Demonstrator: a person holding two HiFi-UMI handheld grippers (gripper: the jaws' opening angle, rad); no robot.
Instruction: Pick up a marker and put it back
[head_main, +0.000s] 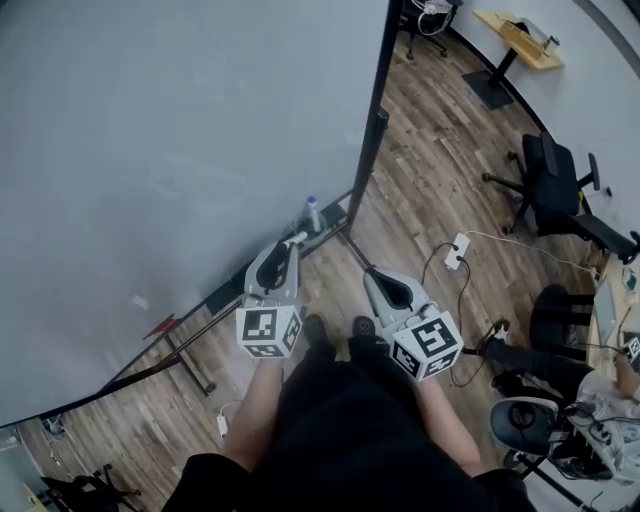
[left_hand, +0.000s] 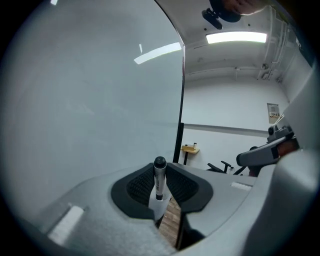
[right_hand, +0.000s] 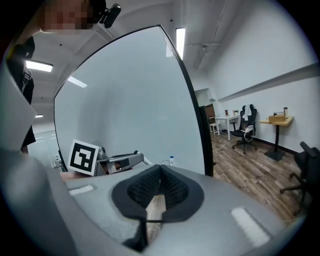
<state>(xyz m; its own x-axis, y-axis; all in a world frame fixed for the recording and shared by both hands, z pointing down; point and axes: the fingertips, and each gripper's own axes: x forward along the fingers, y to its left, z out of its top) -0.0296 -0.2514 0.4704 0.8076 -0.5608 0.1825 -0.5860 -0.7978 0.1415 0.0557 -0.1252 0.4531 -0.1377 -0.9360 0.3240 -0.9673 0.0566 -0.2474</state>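
Note:
A white marker with a black cap (left_hand: 159, 179) stands upright between my left gripper's (left_hand: 161, 189) black pads, which are shut on it. In the head view the left gripper (head_main: 289, 247) points at the lower edge of the big whiteboard (head_main: 170, 170), with the marker's tip (head_main: 297, 238) poking out. A small white bottle (head_main: 313, 213) stands on the board's tray just beyond it. My right gripper (head_main: 371, 274) hovers to the right over the floor. Its pads (right_hand: 159, 182) meet with nothing between them.
The whiteboard's black frame post (head_main: 372, 130) and its floor leg (head_main: 190, 365) stand close in front. A white power strip with cables (head_main: 457, 250) lies on the wood floor. Office chairs (head_main: 555, 185) and a seated person (head_main: 600, 400) are to the right.

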